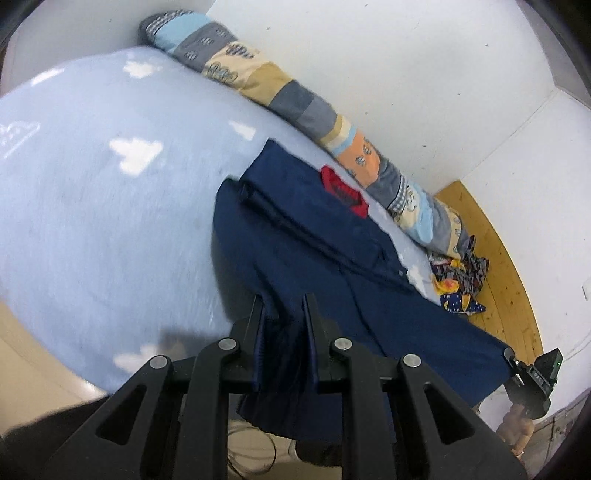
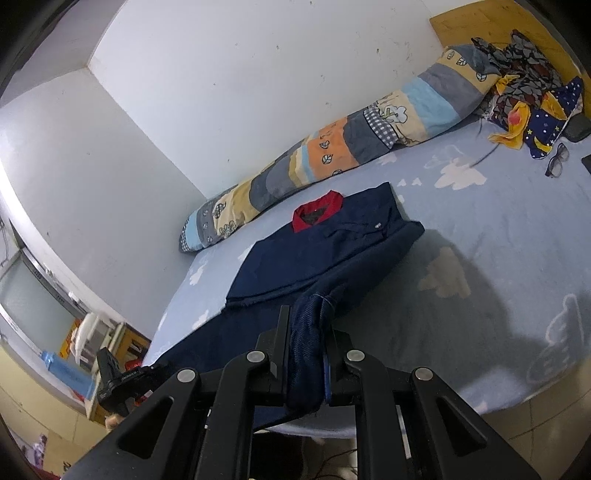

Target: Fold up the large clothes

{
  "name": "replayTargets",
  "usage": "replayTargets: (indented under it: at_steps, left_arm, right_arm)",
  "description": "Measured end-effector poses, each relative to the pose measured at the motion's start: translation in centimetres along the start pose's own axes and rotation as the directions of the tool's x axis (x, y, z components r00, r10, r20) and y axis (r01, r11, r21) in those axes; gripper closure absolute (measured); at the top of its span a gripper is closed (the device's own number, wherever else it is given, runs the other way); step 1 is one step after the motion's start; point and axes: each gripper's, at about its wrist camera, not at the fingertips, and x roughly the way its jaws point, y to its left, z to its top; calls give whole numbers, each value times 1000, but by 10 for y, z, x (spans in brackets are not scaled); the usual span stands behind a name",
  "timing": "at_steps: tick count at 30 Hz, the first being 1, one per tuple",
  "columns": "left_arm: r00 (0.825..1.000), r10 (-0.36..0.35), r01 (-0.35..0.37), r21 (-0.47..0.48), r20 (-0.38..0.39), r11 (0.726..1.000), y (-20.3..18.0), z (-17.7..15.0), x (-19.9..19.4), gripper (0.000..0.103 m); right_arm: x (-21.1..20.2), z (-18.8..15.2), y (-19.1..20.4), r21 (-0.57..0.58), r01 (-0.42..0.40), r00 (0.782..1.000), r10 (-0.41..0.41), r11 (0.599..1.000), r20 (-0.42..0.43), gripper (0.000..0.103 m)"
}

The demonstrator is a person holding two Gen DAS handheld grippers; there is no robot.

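Observation:
A navy garment [image 1: 325, 236] with a red collar [image 1: 343, 190] lies on the light blue bed sheet [image 1: 110, 221], its upper part folded over. My left gripper [image 1: 283, 301] is shut on a bunched edge of the navy fabric, lifted off the bed. In the right wrist view the same garment [image 2: 332, 243] shows its red collar [image 2: 317, 212] at the far end. There my right gripper [image 2: 308, 321] is shut on a thick roll of the near hem. Each gripper shows in the other's view: the right gripper [image 1: 511, 354] and the left gripper [image 2: 147, 369], both at the garment's near edge.
A rolled patchwork quilt [image 2: 332, 155] lies along the white wall. A heap of patterned clothes [image 2: 528, 96] sits by the wooden headboard [image 2: 476, 18], with glasses [image 2: 557, 160] beside it. Cables lie on the floor below the bed's near edge.

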Motion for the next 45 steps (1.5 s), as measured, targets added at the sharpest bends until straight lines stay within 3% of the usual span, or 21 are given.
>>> replayTargets:
  at_steps: [9,18,24,29,32,33,36,38,40,42,45]
  left_arm:
    - [996,-30,25,62,80,998,-35,59,11,88]
    - [992,-20,10,76,128,997,-60,144,55,91]
    - [989,43,-50,47,141,998,-56,216,130,91]
    - [996,20,-19,-20,83,1000,-36,241,193,91]
    - [993,62,-59,-30,105,998,-27,266,226,91]
    - [991,103,-101,-29,79,994,-23,277,243,91]
    - [986,162,-160,-44,45,986,-14,292,271,91]
    - [962,263,-263,-10,80,965,-13,298,280,91]
    - [955,285,-288,25,85,957,-13,298,284,91]
    - [960,267,-274,77,82,959,-17,291,282,91]
    - [963,263,-269,159,57,950,-23,280,286,90]
  right_arm:
    - [12,38,22,-39,-27,999,28,999,37,90]
    - [57,107,18,-16,-13,998,14,1000,55,90]
    - [138,180,3,-4,10,999,-9,1000,39,90]
    - [229,245,-19,45,43,999,-44,998,9,90]
    - [286,278,-34,73,81,997,-80,994,-26,90]
    - [311,288,-41,73,117,992,-113,990,-49,90]
    - [363,295,-66,102,229,970,-217,968,-112,90]
    - [399,286,-102,170,318,941,-288,933,-176,88]
    - [420,273,-132,242,363,923,-312,900,-225,80]
    - [425,263,-148,290,348,929,-286,891,-236,72]
    - [412,255,-152,292,300,950,-256,908,-181,61]
